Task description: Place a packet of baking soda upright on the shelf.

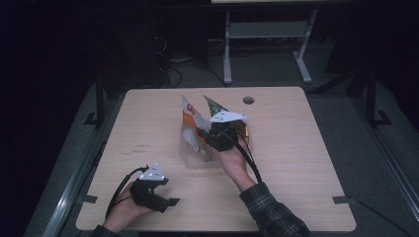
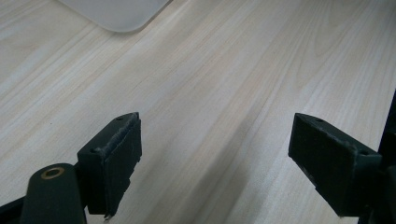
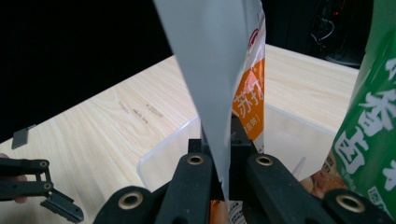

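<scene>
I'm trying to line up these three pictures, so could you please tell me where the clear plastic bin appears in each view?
High view: the clear plastic bin sits mid-table, left of the right gripper.
Left gripper view: I take the frosted rounded corner at the top edge for the bin.
Right gripper view: its rim runs behind the jaws, which are shut on the orange-and-white packet.
Shared landmark: the light wooden table.

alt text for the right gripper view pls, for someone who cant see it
The right gripper has its black jaws shut on the edge of an orange and white snack packet, held upright over a clear plastic bin on a light wooden table. A green packet stands at the right edge, and the left gripper shows at lower left.
</scene>
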`<state>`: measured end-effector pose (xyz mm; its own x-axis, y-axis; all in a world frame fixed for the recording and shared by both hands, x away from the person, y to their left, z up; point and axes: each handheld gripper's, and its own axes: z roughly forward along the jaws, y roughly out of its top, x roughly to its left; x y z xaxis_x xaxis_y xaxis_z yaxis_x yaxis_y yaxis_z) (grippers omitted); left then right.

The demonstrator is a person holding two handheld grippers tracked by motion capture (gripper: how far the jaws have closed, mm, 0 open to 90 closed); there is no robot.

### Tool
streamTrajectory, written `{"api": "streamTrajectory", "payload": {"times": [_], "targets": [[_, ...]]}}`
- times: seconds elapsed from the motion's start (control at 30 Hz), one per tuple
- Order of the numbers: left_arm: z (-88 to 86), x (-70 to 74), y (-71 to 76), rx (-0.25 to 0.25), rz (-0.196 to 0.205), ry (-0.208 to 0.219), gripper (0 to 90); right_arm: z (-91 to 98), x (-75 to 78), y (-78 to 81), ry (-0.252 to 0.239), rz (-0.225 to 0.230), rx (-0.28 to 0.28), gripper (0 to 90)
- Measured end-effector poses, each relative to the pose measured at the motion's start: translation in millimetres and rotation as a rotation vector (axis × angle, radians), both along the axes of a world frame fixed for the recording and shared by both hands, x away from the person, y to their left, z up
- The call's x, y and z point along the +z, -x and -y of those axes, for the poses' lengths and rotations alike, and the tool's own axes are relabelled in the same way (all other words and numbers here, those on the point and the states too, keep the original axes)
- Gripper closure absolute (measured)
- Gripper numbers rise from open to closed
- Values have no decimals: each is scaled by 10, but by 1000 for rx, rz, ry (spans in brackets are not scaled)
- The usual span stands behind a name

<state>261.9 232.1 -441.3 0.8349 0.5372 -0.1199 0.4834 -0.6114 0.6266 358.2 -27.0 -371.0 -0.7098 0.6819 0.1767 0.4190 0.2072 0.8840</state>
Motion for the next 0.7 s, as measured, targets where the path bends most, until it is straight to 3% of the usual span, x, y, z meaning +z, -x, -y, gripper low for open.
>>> {"api": "streamTrajectory", "payload": {"times": [0.4, 0.57, 0.63, 0.67, 0.7], "targets": [[16, -10, 6, 2, -2, 7, 168, -24, -60, -16, 36, -15, 12, 856], [24, -9, 14, -6, -3, 12, 168, -13, -49, -7, 46, -18, 11, 749], [27, -5, 13, -8, -1, 12, 167, 2, -40, 4, 52, -15, 3, 660], [31, -8, 12, -9, 2, 15, 165, 10, -32, 26, 76, -25, -8, 545], [32, -7, 11, -9, 4, 14, 163, 13, -33, 28, 88, -27, -8, 506]]}}
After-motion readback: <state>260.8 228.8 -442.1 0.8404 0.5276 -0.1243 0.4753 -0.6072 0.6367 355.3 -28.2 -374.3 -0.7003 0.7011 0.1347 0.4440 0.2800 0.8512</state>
